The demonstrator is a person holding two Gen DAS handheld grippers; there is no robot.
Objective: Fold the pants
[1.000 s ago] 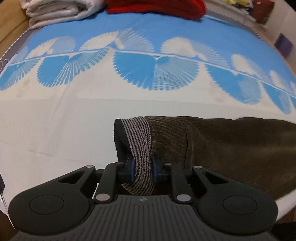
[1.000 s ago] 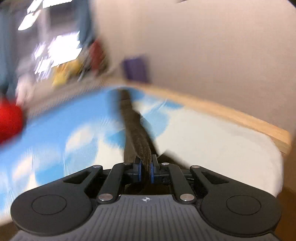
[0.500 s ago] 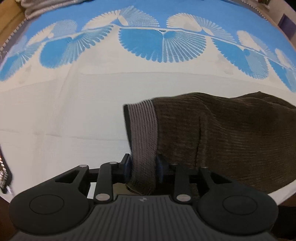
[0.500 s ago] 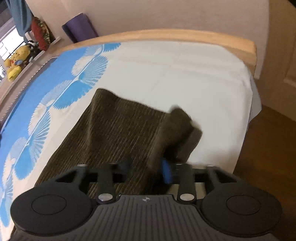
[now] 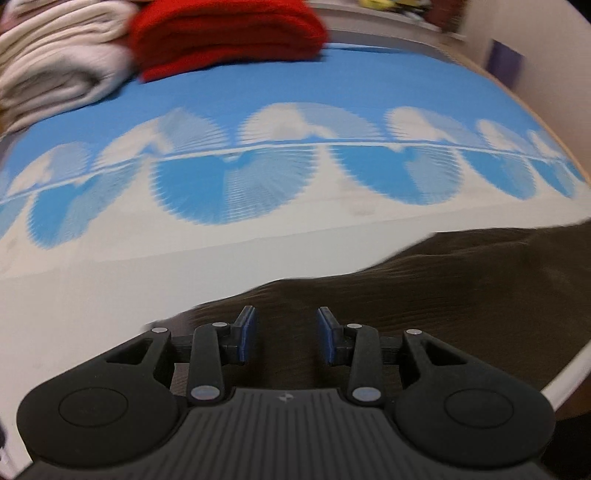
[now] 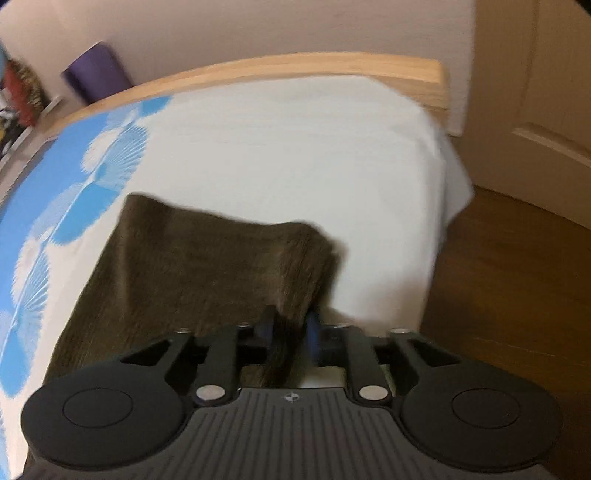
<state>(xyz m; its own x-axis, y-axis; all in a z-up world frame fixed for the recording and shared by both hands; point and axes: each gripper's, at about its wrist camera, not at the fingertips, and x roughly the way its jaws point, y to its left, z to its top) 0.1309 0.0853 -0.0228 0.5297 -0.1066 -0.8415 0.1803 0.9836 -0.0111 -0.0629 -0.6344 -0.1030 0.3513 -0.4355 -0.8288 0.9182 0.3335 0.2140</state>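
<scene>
Right-wrist view takes in the bed (image 6: 280, 155), its white sheet running to a pale wooden frame (image 6: 332, 66) at the far side, with a wall behind, a door (image 6: 535, 92) at the right and dark wood floor (image 6: 517, 280) below the mattress edge. A blue and white fan-patterned cover (image 5: 288, 103) spreads over the rest of the bed; in the left-wrist view it fills the far half. At its far edge lie a folded red garment (image 5: 225, 33) and, just to its left, a stack of cream fabric (image 5: 51, 62). A purple roll (image 6: 96, 75) leans by the wall beyond the frame.

The pants (image 6: 199, 266), dark olive-brown and ribbed, lie on the white part of the sheet near the bed's near edge. Their long axis runs from the right hand-held gripper away to the lower left of that view, roughly along the edge; the squared end nearest the wooden frame is doubled over on itself.

The left hand-held gripper (image 5: 286, 330) hangs over the pants with its blue pads (image 5: 246, 332) spread clear of the cloth, the jaws opening, nothing pinched. The right hand-held gripper (image 6: 290, 332) has a fold of the pants' edge between its jaws, which are closing; the frame is blurred, but the pads seem not to press on it.
</scene>
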